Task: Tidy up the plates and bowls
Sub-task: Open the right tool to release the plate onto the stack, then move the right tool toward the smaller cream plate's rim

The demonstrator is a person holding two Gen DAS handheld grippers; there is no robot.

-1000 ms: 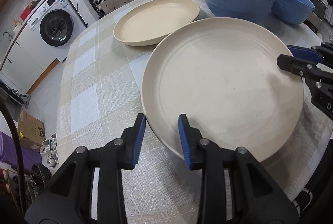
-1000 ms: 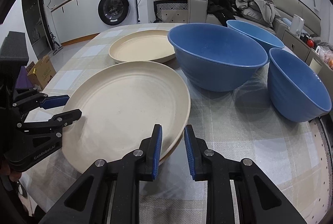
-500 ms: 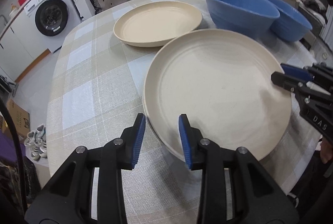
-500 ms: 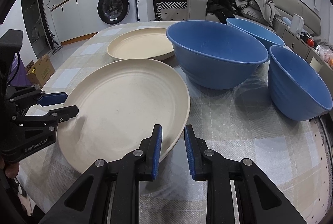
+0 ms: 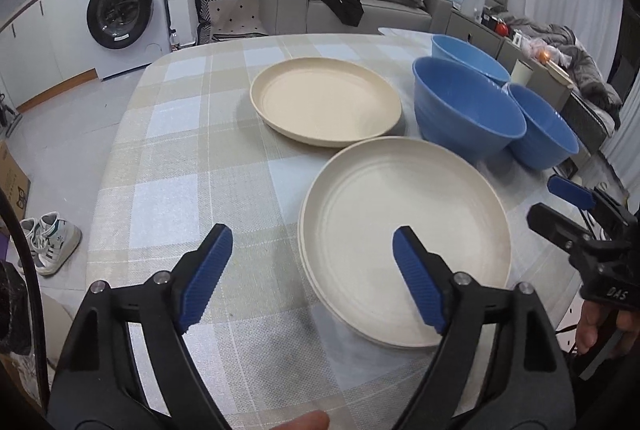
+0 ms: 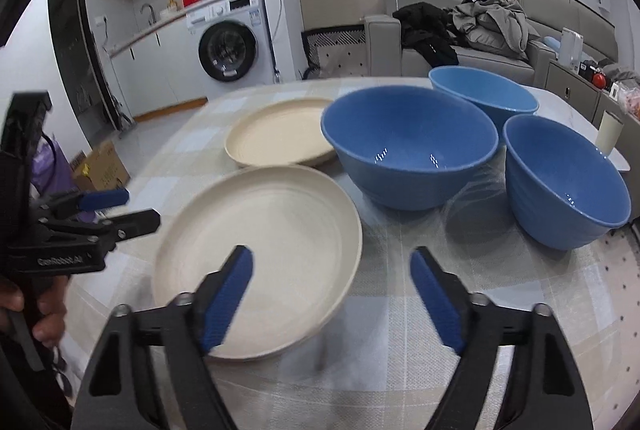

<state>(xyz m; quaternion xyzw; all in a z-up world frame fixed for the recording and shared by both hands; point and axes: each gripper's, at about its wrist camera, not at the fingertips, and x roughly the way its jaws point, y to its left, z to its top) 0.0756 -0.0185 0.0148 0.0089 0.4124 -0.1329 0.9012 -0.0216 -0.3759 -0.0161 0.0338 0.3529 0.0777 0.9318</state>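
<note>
Hard to make out in the right wrist view: near plate stack (image 6: 280, 230) smeared by motion blur, and whether one plate or two not clear there. In the left wrist view a second rim visible under the upper plate at its 7 o'clock edge (image 5: 316, 286), so two plates nested. Third blue bowl (image 5: 468, 56) partly hidden behind the large blue bowl (image 5: 468, 110). Only fingertips of a hand (image 6: 44, 322) visible at the frame edge.

Round table under a beige and pale blue checked cloth (image 5: 180, 166). Beyond it, at 11 o'clock, a washing machine (image 5: 120, 10); at 1 o'clock, a grey sofa (image 5: 400, 10) heaped with clothes. Sneakers (image 5: 48, 242) on the floor at 9 o'clock.

All dishes round, mouths up, lying flat; no long axis to tell. Single cream plate (image 5: 324, 106) at 12 o'clock of the stack, rims nearly touching. Small blue bowl (image 5: 544, 134) at 3 o'clock of the large one, touching it.

Left gripper (image 5: 312, 270) opening, jaws wide, straddling the stack's near rim without pressing it. Right gripper (image 6: 332, 294) likewise opening, wide, holding nothing, above the stack's 4 o'clock edge.
</note>
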